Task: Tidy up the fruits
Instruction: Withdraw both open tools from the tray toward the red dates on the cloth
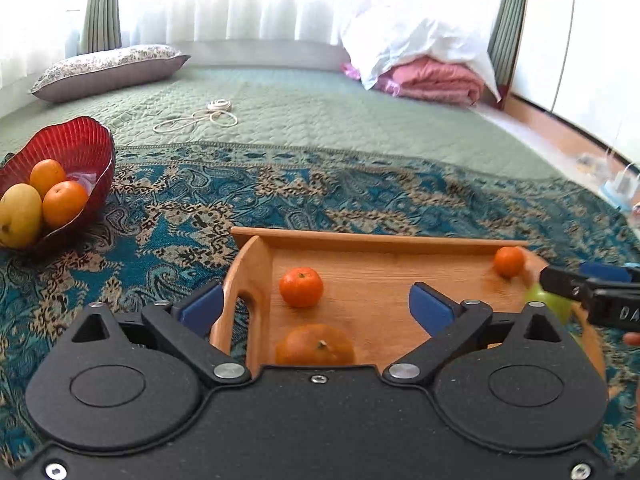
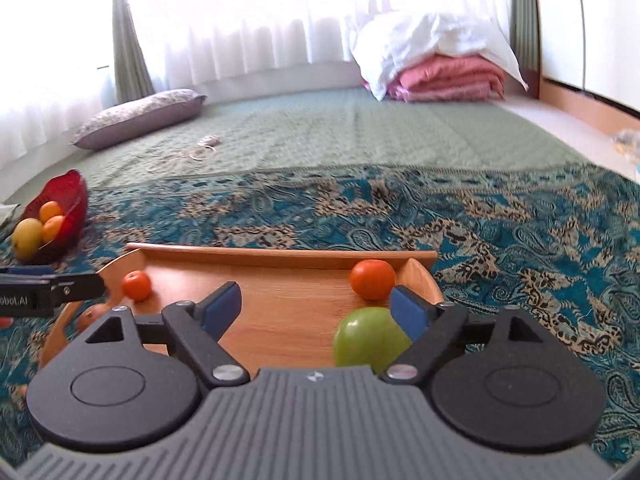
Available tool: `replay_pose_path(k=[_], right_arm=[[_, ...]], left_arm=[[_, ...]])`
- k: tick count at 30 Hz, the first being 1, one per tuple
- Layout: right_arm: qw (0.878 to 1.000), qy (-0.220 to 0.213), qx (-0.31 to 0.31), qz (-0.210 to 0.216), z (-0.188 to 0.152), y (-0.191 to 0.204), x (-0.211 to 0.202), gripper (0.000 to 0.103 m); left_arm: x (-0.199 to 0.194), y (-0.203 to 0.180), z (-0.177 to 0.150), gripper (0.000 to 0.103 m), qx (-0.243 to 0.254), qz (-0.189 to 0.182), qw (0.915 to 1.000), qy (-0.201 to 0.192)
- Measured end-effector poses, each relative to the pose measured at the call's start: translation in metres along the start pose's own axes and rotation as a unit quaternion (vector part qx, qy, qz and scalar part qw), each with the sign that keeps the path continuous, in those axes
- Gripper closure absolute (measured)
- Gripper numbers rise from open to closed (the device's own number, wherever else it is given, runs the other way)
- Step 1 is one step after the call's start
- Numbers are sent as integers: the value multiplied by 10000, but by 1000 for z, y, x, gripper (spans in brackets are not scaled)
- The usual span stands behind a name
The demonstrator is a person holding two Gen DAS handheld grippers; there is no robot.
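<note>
A wooden tray [image 1: 376, 238] lies on the teal patterned cloth right in front of both grippers. It carries three oranges [image 1: 301, 287] [image 1: 316, 346] [image 1: 509, 262] and a green apple [image 2: 370, 340]. My left gripper [image 1: 316, 304] is open above the tray's left end, one finger outside the handle wall, nothing gripped. My right gripper [image 2: 316, 306] is open over the tray's right end. The apple lies just inside its right finger [image 2: 412, 314] and an orange [image 2: 372, 279] sits beyond. A red ribbed bowl [image 1: 76, 148] at the left holds two oranges and a yellow fruit.
Behind the cloth a green quilt [image 1: 320, 108] stretches back to the curtains. On it lie a patterned pillow [image 1: 108, 68], a coiled white cable [image 1: 200, 118] and folded pink blankets under white bedding [image 1: 432, 80]. A wooden edge and small clutter are at the right [image 1: 616, 184].
</note>
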State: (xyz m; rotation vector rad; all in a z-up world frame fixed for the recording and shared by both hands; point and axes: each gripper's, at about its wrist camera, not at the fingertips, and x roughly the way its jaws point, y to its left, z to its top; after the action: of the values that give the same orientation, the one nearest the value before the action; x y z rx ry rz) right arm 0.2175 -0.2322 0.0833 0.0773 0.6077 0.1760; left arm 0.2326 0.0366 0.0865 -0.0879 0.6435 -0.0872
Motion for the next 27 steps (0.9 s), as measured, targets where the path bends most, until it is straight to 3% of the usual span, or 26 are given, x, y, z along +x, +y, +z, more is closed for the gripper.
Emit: replay_pose_path(k=[15, 27], right_arm=[[9958, -691, -591, -60, -43, 35, -59, 2], [9896, -943, -1080, -118, -82, 52, -90, 1]], left_arm=[[-63, -20, -44, 0, 415, 127, 9981, -432], [-94, -34, -89, 0, 603, 265, 9954, -699]])
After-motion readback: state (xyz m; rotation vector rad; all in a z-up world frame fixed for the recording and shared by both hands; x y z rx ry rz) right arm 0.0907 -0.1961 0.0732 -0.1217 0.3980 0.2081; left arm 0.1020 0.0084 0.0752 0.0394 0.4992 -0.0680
